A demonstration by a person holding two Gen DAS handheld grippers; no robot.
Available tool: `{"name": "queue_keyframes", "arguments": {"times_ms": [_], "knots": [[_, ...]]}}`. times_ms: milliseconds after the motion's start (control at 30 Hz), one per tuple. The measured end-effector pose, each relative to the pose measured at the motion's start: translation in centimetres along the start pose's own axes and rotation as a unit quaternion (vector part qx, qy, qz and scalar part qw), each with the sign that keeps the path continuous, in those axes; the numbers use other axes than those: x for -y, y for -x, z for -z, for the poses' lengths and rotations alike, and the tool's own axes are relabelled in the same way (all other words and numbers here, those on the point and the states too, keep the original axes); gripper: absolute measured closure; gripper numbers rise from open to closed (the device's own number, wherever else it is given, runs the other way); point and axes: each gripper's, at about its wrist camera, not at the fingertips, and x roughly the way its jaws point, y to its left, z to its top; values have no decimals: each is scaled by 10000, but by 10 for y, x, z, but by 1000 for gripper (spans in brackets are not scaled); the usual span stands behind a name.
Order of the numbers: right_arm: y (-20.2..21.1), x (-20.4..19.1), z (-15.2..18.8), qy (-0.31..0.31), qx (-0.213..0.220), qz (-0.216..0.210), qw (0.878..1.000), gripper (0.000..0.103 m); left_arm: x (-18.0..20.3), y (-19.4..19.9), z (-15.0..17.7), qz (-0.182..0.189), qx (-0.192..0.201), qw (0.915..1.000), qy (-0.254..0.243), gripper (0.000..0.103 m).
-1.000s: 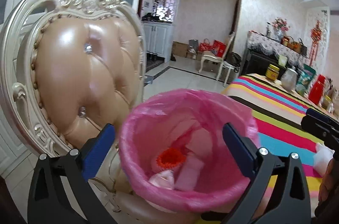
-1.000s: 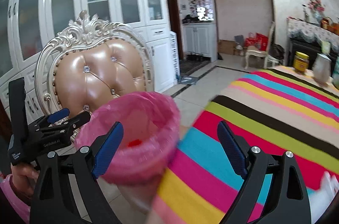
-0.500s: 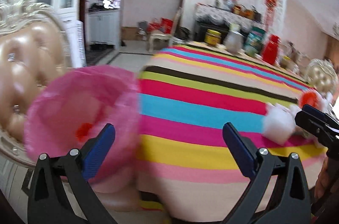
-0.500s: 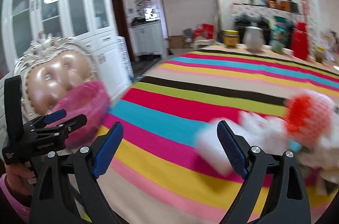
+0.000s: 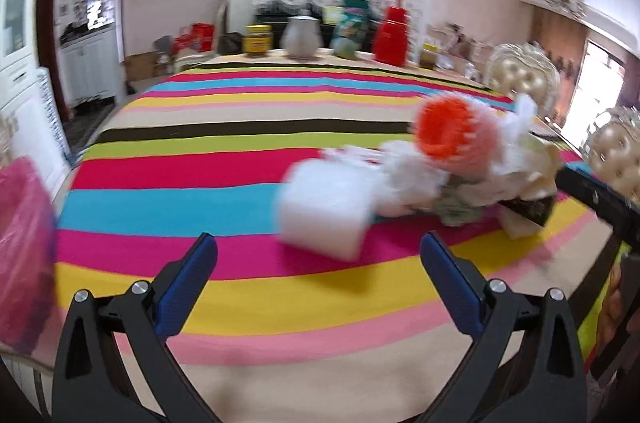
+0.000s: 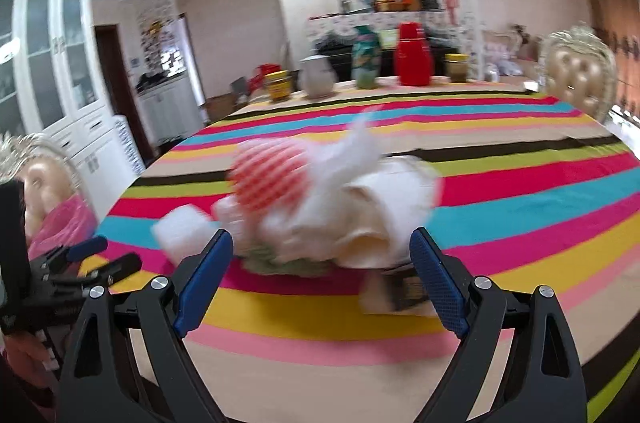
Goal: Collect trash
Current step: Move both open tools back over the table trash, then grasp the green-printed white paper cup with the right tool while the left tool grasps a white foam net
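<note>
A heap of trash lies on the striped tablecloth (image 5: 200, 159): a white foam block (image 5: 324, 211), crumpled white wrappers (image 5: 404, 179), an orange foam net (image 5: 448, 131) and a dark packet (image 5: 528, 209). My left gripper (image 5: 318, 283) is open and empty, just short of the foam block. My right gripper (image 6: 322, 273) is open and empty, close in front of the heap (image 6: 340, 219). The pink-lined trash bin (image 5: 22, 251) stands at the far left, off the table's end; it also shows in the right wrist view (image 6: 60, 227).
A yellow jar (image 5: 258, 41), a grey kettle (image 5: 302, 37), a green bag (image 5: 352, 27) and a red flask (image 5: 394, 35) stand along the table's far edge. Ornate chairs (image 5: 524, 77) stand at the right, another (image 6: 38, 175) behind the bin.
Both grippers have swung right from the bin and chair toward the table. The trash heap has come into the middle of both views; the bin has slid to the left edge.
</note>
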Motion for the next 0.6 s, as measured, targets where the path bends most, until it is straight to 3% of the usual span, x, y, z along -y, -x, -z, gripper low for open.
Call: {"name": "queue_keyframes", "arguments": {"times_ms": [267,600], "knots": [[-14,46,-8,-286,-39,162,9995,18,49,-19,3,139,-102,9992,-349,5],[-66,48,-22,-320,-487,-243,9980,21,34,-18,1,57,-136,9998,-131,5]]}}
